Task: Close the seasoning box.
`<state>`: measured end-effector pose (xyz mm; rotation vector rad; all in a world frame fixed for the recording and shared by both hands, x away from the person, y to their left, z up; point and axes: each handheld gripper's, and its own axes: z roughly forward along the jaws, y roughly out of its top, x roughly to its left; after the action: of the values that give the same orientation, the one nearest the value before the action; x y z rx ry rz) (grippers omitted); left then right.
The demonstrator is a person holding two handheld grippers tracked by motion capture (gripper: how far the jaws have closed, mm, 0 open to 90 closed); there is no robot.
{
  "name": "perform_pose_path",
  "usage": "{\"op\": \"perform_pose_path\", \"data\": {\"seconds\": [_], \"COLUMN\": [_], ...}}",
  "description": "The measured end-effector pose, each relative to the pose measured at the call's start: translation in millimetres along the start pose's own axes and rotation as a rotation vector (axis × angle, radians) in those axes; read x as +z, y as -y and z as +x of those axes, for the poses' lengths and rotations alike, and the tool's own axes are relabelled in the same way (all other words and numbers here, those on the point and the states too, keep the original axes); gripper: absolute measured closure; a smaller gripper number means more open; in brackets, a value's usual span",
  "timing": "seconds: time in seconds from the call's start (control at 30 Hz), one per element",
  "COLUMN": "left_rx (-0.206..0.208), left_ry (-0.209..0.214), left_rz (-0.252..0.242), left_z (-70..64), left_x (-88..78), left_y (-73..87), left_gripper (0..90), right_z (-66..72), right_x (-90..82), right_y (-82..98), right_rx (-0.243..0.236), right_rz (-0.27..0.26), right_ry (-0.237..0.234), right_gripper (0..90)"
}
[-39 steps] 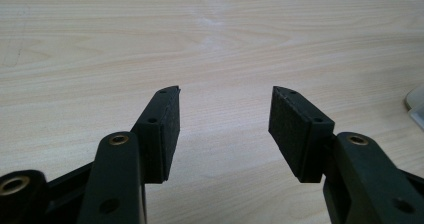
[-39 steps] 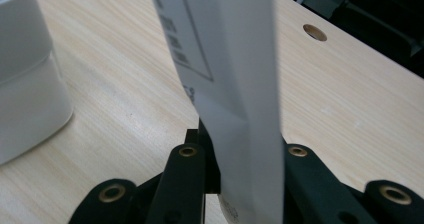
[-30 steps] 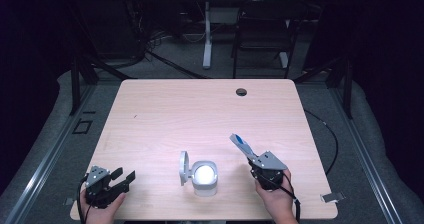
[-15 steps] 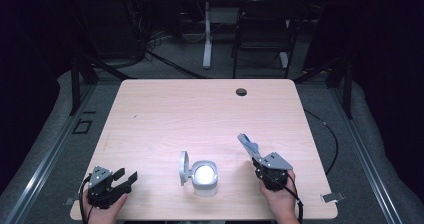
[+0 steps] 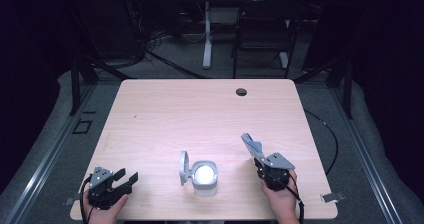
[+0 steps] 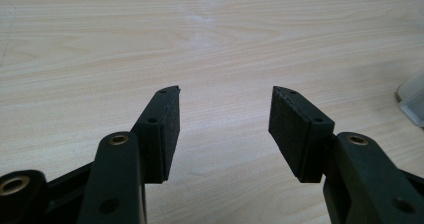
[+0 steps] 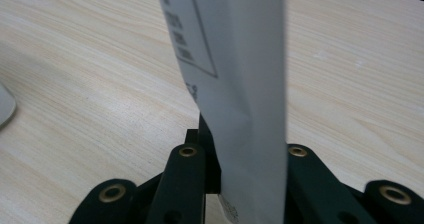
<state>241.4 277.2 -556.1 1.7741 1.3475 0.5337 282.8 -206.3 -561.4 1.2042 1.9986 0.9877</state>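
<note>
- Right gripper (image 5: 256, 156) sits to the right of the white container (image 5: 205, 176), near the table's (image 5: 200, 109) front edge, held from below by the person's right hand (image 5: 280, 199).
- Its jaws are clamped on a flat white packet (image 5: 251, 144); the packet sticks up and away from the hand, tilted toward the table's far side.
- In the right gripper view, the packet (image 7: 235, 84) rises between the two black jaws, with a printed frame and small text on its face; the text is too blurred to read.
- The container stands open, its round lid (image 5: 183, 167) hinged up on its left side; the inside shows bright white.
- Left gripper (image 5: 127, 180) rests well to the left of the container, near the front edge, in the person's left hand (image 5: 102, 206).
- Its jaws stand apart with nothing between them; the left gripper view shows bare wood between the pads (image 6: 170, 129).
- The container's edge (image 6: 412, 96) shows at the right border of that view.
</note>
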Motion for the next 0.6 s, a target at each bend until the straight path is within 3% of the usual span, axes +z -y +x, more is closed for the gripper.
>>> {"op": "perform_pose_path", "data": {"seconds": [0.13, 0.6], "left_rx": [-0.002, -0.003], "left_ry": [0.002, 0.003], "left_rz": [-0.002, -0.002], "left_z": [0.2, 0.5], "left_x": [0.4, -0.1], "left_y": [0.4, -0.1], "left_gripper": [46.4, 46.5], "right_z": [-4.9, -11.7], "right_x": [2.0, 2.6], "right_y": [2.4, 9.4], "right_rx": [0.022, 0.022], "right_rz": [0.008, 0.023], "right_ry": [0.004, 0.015], "right_gripper": [78.6, 70.8]}}
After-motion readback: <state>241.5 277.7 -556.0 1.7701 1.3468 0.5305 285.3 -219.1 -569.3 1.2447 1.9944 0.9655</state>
